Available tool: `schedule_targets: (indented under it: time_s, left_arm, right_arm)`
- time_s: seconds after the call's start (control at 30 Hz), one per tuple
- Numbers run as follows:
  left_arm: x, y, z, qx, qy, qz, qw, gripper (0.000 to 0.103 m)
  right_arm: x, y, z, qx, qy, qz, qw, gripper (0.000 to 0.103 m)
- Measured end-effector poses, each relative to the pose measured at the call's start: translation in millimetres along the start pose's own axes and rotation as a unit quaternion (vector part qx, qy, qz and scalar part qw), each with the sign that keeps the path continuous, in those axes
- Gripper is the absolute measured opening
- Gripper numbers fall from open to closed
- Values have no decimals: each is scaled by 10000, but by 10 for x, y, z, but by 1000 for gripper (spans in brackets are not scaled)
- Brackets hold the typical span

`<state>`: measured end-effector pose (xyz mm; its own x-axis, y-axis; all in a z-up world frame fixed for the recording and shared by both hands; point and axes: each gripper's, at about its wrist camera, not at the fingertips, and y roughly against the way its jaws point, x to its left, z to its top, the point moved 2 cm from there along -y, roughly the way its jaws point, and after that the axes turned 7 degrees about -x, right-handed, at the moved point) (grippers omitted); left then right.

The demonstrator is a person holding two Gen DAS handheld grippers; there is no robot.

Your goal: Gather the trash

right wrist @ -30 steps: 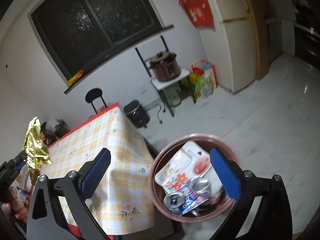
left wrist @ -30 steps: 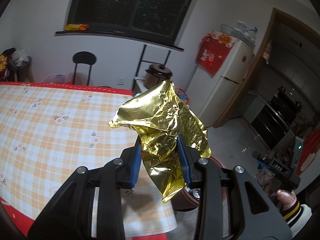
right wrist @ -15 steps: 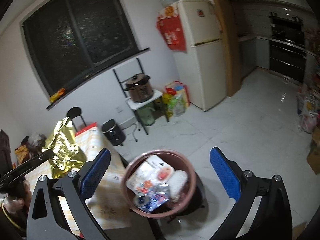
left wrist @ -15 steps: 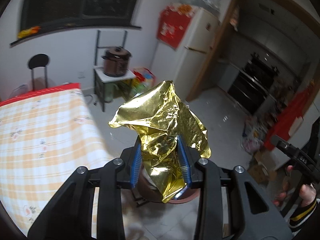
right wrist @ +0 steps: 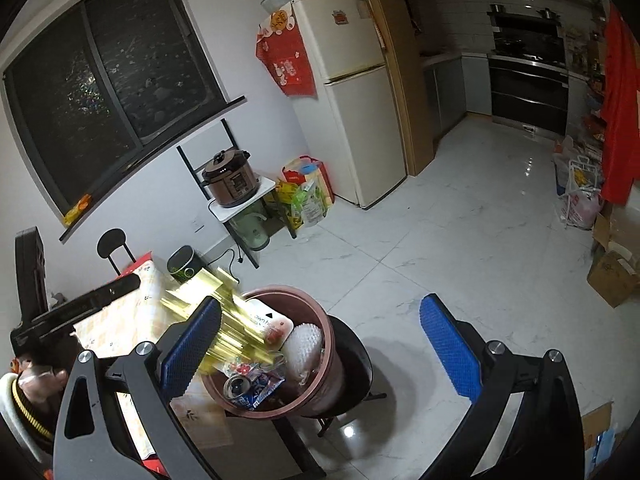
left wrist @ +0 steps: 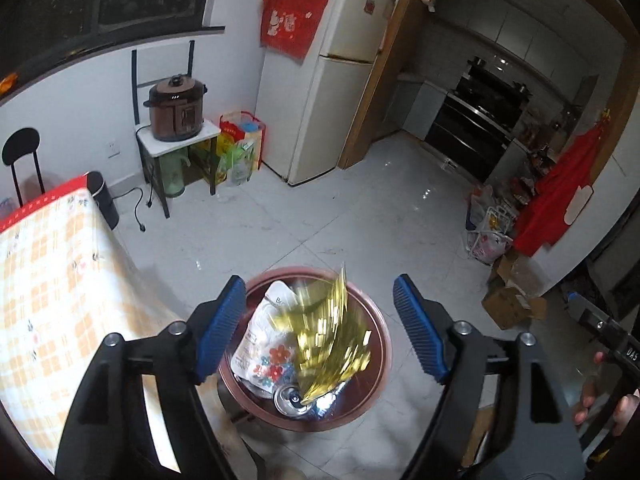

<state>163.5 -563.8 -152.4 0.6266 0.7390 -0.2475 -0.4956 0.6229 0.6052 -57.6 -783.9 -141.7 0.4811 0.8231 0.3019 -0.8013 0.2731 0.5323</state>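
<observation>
The gold foil wrapper is blurred, loose in the air just over the open top of the brown trash bin. It also shows in the right wrist view over the bin. My left gripper is open and empty, directly above the bin. My right gripper is open and empty, above and to the right of the bin. The bin holds a white printed packet, a drink can and other wrappers.
The bin stands on a dark stool at the corner of the table with the orange checked cloth. A rice cooker on a stand, bags, a fridge and cardboard boxes line the white tiled floor.
My left gripper swung from over the table to above the bin and opened. The gold foil left its fingers and is dropping towards the bin. My right gripper stayed open.
</observation>
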Motion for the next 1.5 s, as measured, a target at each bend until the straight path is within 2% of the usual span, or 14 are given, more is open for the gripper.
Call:
schedule_targets:
  time_s: [0.07, 0.2, 0.3, 0.37, 0.53, 0.87, 1.07, 1.23, 1.5]
  left_arm:
    - [56, 90, 56, -102, 49, 3, 9999, 82]
    - [176, 324, 137, -308, 56, 51, 9995, 84]
    - [288, 598, 172, -487, 11, 131, 9987, 86]
    - [349, 785, 198, -629, 0, 183, 9979, 93]
    - [572, 1330, 218, -922, -142, 365, 9950, 97]
    - [1213, 2385, 108, -1311, -173, 952, 9866, 97]
    - [1609, 2932, 36, -1472, -180, 1195, 9817, 97]
    - [1837, 3233, -37, -1565, -246, 1335, 9783, 97]
    - [2018, 3402, -114, -1558, -323, 1299, 9787, 97]
  right_arm:
    - [56, -4, -2, 6, 31, 4, 10000, 98]
    - [199, -4, 21, -2, 210, -30, 9998, 98]
    - [380, 12, 61, -59, 369, -10, 9993, 98]
    - [503, 43, 90, -113, 466, 23, 9988, 98]
    - [927, 182, 134, -216, 748, 46, 9970, 98]
    - [2000, 646, 47, -490, 1315, 222, 9899, 98]
    - [2486, 863, -78, -572, 1511, 280, 9865, 98]
    - [2784, 953, -158, -580, 1604, 264, 9850, 98]
    - [3051, 1023, -228, -610, 1659, 189, 9841, 98]
